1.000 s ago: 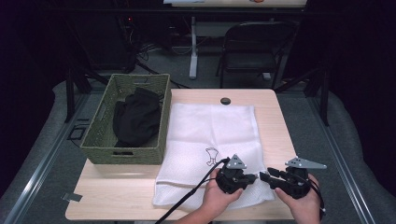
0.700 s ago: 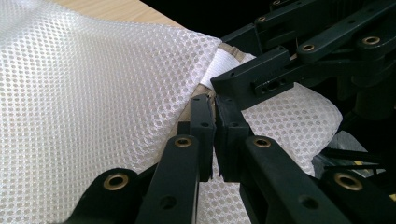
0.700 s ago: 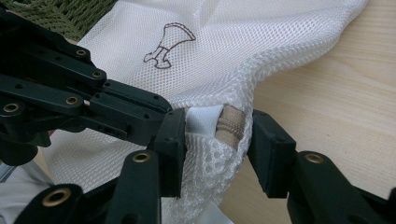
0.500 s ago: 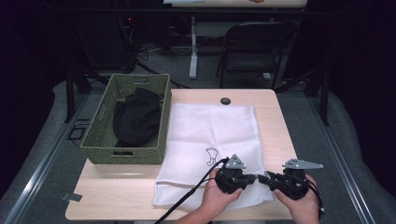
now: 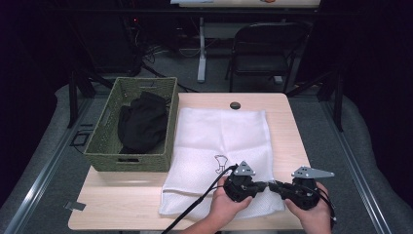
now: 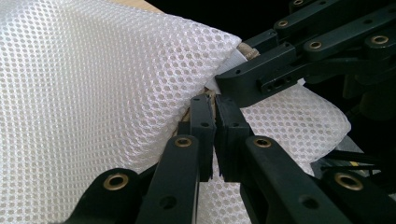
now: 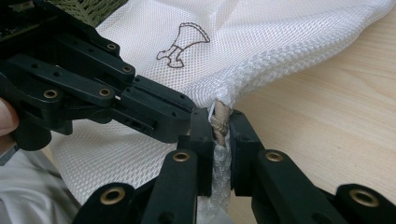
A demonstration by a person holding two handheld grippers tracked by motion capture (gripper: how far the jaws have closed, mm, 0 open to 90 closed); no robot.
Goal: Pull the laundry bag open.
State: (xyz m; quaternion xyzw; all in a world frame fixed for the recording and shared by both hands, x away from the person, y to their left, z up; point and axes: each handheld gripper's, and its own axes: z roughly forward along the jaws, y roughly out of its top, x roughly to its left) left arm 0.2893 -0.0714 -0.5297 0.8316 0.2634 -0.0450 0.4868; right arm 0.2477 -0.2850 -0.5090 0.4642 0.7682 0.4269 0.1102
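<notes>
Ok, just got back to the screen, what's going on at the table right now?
A person is working on a white mesh bag lying flat on the table, one gripper in each hand, at its near right corner. The left gripper is shut on the mesh edge. The right gripper has just been closing, and its jaws now pinch the tan cord at the bag's mouth. A basket holding dark cloth sits to the left.

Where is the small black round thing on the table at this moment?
In the high view, the small black round thing lies on the table near its far edge, just beyond the white mesh bag, right of the green basket.
</notes>
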